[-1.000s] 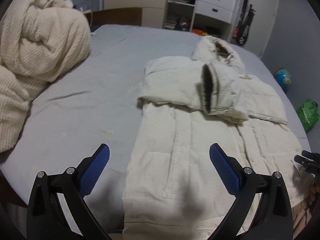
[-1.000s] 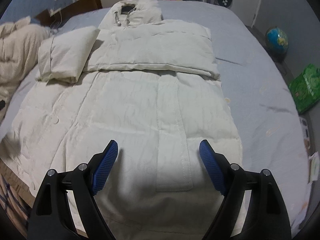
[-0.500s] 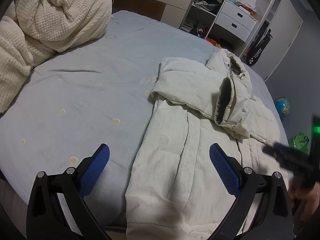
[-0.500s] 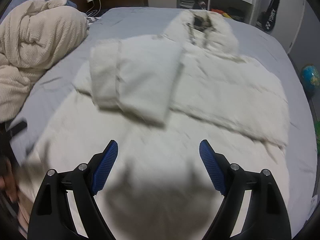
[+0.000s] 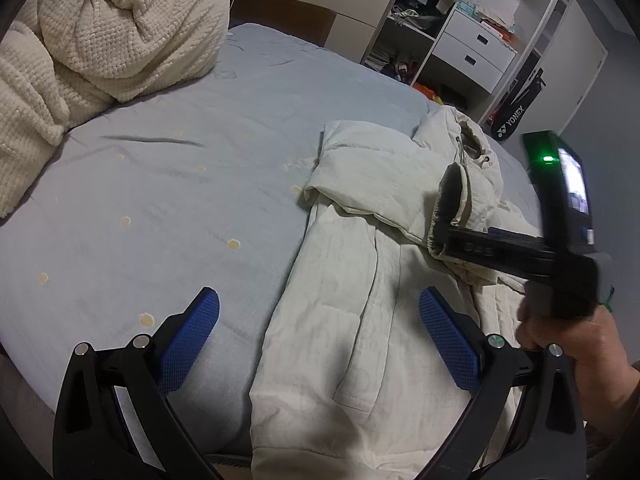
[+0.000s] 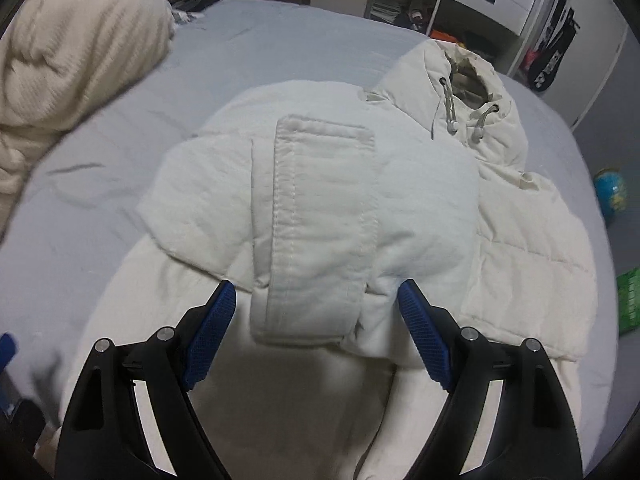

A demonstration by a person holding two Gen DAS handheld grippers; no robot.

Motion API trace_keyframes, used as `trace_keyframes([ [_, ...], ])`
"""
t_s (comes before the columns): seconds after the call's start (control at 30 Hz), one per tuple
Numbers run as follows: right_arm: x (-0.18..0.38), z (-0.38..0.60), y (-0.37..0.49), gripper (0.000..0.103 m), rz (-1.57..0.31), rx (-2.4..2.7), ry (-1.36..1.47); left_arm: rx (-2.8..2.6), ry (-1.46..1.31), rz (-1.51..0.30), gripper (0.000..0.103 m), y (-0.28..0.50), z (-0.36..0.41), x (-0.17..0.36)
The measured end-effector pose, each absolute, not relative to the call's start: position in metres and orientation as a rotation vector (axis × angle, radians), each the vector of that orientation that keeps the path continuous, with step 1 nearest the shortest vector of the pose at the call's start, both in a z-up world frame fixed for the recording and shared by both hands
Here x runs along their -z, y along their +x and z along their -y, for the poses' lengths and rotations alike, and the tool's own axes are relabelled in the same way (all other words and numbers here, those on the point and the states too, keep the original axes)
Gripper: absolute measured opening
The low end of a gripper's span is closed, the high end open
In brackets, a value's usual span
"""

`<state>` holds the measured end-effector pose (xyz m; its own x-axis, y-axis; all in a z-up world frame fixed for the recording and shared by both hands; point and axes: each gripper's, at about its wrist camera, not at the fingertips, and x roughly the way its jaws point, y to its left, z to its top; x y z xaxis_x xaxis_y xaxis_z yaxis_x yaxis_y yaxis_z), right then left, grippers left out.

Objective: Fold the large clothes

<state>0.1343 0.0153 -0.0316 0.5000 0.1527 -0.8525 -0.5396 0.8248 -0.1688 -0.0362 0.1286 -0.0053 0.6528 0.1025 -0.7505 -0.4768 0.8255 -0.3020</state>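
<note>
A cream hooded padded jacket (image 5: 360, 280) lies flat on the bed with both sleeves folded across its chest. In the right wrist view the jacket (image 6: 328, 208) fills the middle, with a sleeve cuff (image 6: 316, 264) lying just ahead of my right gripper (image 6: 318, 340), which is open and empty, its jaws to either side of the cuff's end. My left gripper (image 5: 316, 340) is open and empty above the jacket's lower left edge. The right gripper's body (image 5: 520, 248) and the hand holding it show in the left wrist view over the jacket's right side.
The bed (image 5: 180, 168) has a pale blue sheet. A bunched cream knitted blanket (image 5: 100, 36) sits at its far left. Beyond the bed stand white shelves with drawers (image 5: 472, 48) and a black racket bag (image 5: 516, 112). A globe (image 6: 612, 192) sits on the floor to the right.
The right gripper has moved forward and left, close up to the folded sleeve cuff. The left gripper has shifted slightly; the right gripper's body now fills more of its view. Both stay open.
</note>
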Motion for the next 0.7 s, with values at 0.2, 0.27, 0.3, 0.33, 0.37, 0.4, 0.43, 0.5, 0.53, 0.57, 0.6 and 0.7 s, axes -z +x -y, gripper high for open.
trace_keyframes([
  [0.2,0.028,0.004,0.147,0.047,-0.963,-0.457,-0.373,-0.345,-0.52,-0.793,0.096,-0.037,-0.131,0.006],
  [0.27,0.017,0.015,0.151,0.037,-0.95,-0.476,-0.33,-0.345,-0.527,-0.793,0.096,-0.037,-0.132,0.007],
  [0.3,0.011,0.022,0.153,0.032,-0.939,-0.484,-0.31,-0.344,-0.529,-0.794,0.096,-0.037,-0.132,0.007],
  [0.33,0.003,0.03,0.156,0.023,-0.928,-0.485,-0.29,-0.343,-0.529,-0.795,0.096,-0.037,-0.132,0.007],
  [0.37,-0.003,0.037,0.159,0.02,-0.922,-0.486,-0.271,-0.342,-0.528,-0.796,0.096,-0.038,-0.132,0.007],
  [0.4,-0.011,0.046,0.163,0.019,-0.916,-0.489,-0.243,-0.342,-0.526,-0.796,0.096,-0.038,-0.132,0.007],
  [0.43,-0.021,0.06,0.168,0.018,-0.904,-0.49,-0.209,-0.342,-0.525,-0.797,0.096,-0.038,-0.132,0.007],
  [0.5,-0.035,0.081,0.175,0.015,-0.881,-0.482,-0.18,-0.342,-0.522,-0.798,0.096,-0.037,-0.132,0.007],
  [0.53,-0.044,0.097,0.182,0.015,-0.869,-0.468,-0.159,-0.342,-0.522,-0.799,0.096,-0.037,-0.132,0.007],
  [0.57,-0.048,0.108,0.187,0.014,-0.864,-0.456,-0.143,-0.342,-0.521,-0.8,0.096,-0.037,-0.132,0.007],
  [0.6,-0.054,0.122,0.193,0.013,-0.862,-0.439,-0.119,-0.342,-0.521,-0.801,0.096,-0.037,-0.132,0.007],
  [0.7,-0.058,0.172,0.217,0.012,-0.874,-0.371,-0.037,-0.341,-0.52,-0.805,0.096,-0.036,-0.132,0.008],
])
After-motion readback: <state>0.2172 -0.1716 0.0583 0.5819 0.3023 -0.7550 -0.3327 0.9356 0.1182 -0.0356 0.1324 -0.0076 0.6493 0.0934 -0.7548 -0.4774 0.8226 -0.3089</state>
